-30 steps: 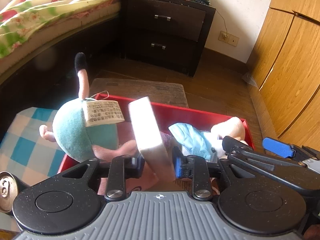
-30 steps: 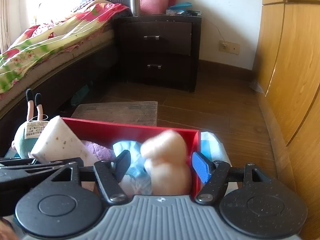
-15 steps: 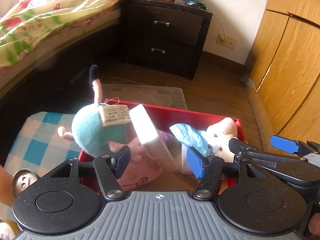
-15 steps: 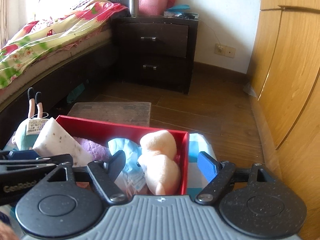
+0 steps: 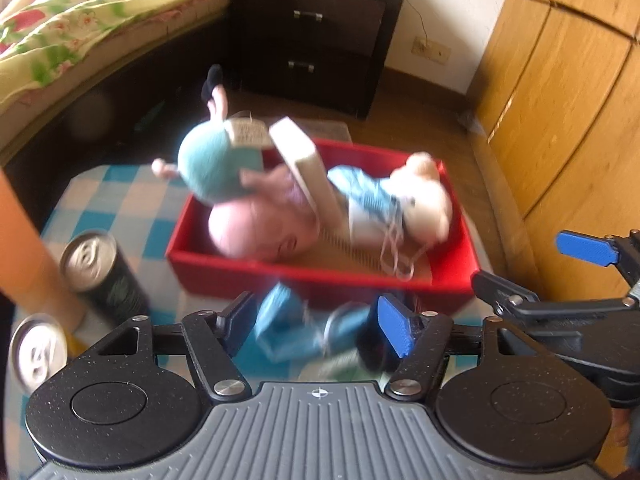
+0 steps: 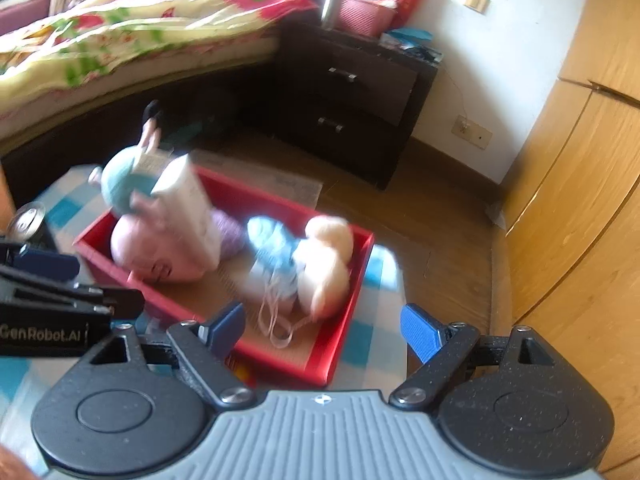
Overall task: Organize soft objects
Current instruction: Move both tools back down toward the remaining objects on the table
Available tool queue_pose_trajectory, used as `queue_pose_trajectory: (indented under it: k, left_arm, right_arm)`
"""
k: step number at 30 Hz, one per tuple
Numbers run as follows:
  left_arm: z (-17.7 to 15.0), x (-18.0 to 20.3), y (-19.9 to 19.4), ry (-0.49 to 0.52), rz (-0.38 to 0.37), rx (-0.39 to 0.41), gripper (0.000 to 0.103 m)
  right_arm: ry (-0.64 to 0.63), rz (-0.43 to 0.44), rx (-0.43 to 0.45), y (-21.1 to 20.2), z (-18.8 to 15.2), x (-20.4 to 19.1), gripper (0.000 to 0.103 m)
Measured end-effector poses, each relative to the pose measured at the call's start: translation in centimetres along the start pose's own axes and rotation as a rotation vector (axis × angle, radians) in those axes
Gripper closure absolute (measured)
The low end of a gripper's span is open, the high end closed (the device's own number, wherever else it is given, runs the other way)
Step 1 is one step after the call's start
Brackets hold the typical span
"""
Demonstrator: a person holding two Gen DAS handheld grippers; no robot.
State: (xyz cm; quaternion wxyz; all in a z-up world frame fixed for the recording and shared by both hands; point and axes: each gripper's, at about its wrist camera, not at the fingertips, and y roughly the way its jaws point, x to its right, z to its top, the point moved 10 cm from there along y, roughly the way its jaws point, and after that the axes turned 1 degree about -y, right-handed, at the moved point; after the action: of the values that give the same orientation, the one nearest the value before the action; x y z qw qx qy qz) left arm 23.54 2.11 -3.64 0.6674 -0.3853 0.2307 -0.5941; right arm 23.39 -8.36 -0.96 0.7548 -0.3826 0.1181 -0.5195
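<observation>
Bedding (image 6: 132,36) is lying at ten o'clock, a dark nightstand (image 5: 316,36) at twelve. Checked table (image 5: 108,204) is carrying a red box (image 5: 320,280) at centre, holding a pink plush (image 5: 256,228), a white sponge (image 5: 308,168), a blue cloth (image 5: 360,188) and a cream plush (image 5: 428,196). Two cans (image 5: 100,272) are standing at eight o'clock. Left claw (image 5: 316,324) is opening over blurred blue items, gripping nothing; right claw (image 6: 324,328) is opening, empty, at the box's near edge.

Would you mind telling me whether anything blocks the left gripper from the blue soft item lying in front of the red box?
Nothing visible does. The left gripper, jaws opening and empty, looks straight down at the blurred blue soft item on the checked cloth, just outside the red rectangular box. The dark cans stand off to the side.
</observation>
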Motion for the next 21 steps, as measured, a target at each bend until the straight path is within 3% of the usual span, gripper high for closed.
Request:
queue_pose_trajectory:
  k: [10, 21]
  left_arm:
    - [-5.1, -0.1, -0.8, 0.019, -0.029, -0.093, 0.032]
    - [-6.1, -1.0, -0.7, 0.000, -0.032, -0.128, 0.030]
  right_arm:
    - [0.017, 0.074, -0.085, -1.8, -5.5, -1.6, 0.036]
    - [0.012, 0.115, -0.139, -1.7, -7.9, -2.4, 0.036]
